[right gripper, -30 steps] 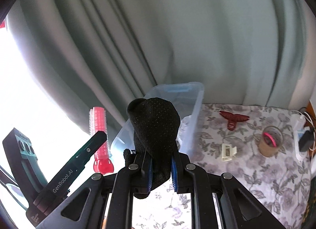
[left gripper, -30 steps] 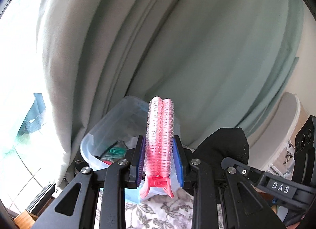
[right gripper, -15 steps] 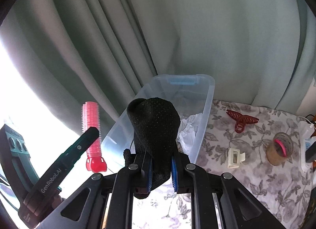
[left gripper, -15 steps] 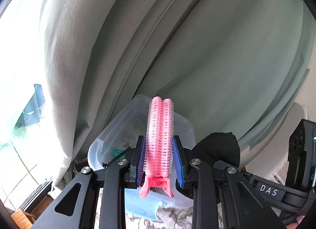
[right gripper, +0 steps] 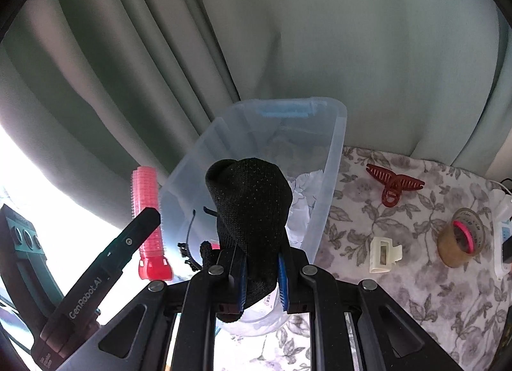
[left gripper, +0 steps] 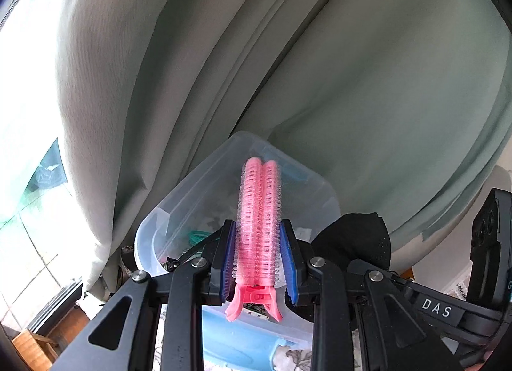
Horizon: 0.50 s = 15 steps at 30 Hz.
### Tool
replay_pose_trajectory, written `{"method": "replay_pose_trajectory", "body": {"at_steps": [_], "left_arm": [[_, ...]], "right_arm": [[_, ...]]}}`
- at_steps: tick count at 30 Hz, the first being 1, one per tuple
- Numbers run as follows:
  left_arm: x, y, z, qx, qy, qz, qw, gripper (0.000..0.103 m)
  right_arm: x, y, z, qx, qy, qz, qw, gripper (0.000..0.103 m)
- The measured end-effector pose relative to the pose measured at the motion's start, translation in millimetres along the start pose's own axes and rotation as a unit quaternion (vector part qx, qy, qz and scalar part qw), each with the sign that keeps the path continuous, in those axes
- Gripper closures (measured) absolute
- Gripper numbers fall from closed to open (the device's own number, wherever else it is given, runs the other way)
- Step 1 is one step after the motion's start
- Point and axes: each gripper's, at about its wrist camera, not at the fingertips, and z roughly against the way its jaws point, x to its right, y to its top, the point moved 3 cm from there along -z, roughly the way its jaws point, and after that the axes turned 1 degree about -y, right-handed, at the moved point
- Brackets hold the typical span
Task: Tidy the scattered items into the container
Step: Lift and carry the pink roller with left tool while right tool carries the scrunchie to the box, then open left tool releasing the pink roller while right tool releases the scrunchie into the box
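- The left gripper (left gripper: 258, 251) is clenched on a pink roller clip (left gripper: 258, 220). The blue pads squeeze its ribbed barrel low down, just above the clip's handles, so the barrel sticks out far beyond the fingertips.
- That low hold probably keeps the long end free to tip into the bin (left gripper: 166, 211), which lies just past the clip with its rim below the clip's tip.
- The right gripper (right gripper: 261, 270) is clenched on a black sock (right gripper: 251, 207). Its bunched end bulges out ahead of the pads and a scrap hangs behind them.
- The sock sits over the bin's near end; seen from the right wrist, the bin (right gripper: 336, 147) runs away toward the curtain (right gripper: 352, 35).
- The bin already holds white paper (right gripper: 304, 188) and some dark cord.
- Both loads look held above the opening, ready for dropping.
- Right of the bin, on the floral cloth (right gripper: 416, 291), a red claw clip (right gripper: 395, 183), a cream clip (right gripper: 382, 254) and a tape roll (right gripper: 460, 238) are not yet collected.
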Motion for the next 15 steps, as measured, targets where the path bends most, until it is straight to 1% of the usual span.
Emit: {"method": "replay_pose_trajectory", "body": {"at_steps": [4,10,13,14,15], "left_arm": [[-4.3,8.0,-14.6,-0.007,0.002,-0.002,1.0,0.075],[-12.4,17.5,-34.9,-0.02,0.009,0.003,0.9998,0.075],[1.9,-8.5,-41.2,-0.019,0.014,0.001,0.9997,0.075],[10.9,-21.5,-33.7,-0.019,0.016,-0.001,0.9997,0.074],[14.7,-27.2,-32.9,-0.019,0.017,-0.003,0.9997,0.074]], "right_arm": [[1.8,-2.1,-12.9,-0.013,0.0,0.003,1.0,0.084],[7.3,-5.0,-24.1,-0.027,-0.007,0.0,1.0,0.084],[8.6,-5.2,-24.8,-0.026,-0.005,0.0,1.0,0.083],[8.4,-5.3,-24.7,-0.025,-0.007,0.001,1.0,0.083],[8.2,-5.4,-24.6,-0.025,-0.008,0.002,1.0,0.083]]}}
